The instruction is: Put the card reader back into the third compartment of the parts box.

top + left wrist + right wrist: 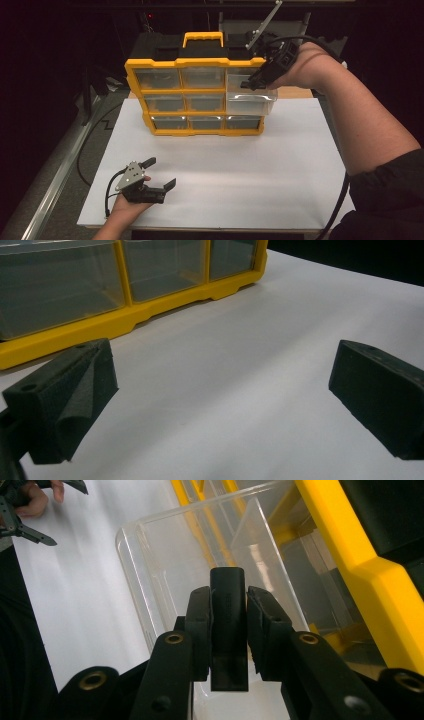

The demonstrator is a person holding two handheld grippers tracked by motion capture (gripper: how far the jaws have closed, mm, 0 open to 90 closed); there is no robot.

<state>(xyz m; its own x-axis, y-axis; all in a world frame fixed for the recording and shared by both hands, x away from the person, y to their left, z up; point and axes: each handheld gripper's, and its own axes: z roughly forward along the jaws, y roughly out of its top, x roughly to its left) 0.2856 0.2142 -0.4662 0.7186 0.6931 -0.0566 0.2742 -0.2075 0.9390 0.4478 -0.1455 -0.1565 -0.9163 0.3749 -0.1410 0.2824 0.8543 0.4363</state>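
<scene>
A small black block [228, 625] is pinched tight in the right gripper [228, 630], held over a clear drawer [250, 100] pulled partway out of the yellow organizer [195, 95]. The left gripper [161, 172] is spread wide, nothing gripped, parked on the white sheet [250, 170] well in front of the organizer. Nine drawers are counted. No readable writing.

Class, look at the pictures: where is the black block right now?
The black block is clamped in the right gripper, above the pulled-out clear drawer at the yellow organiser's right side.
</scene>
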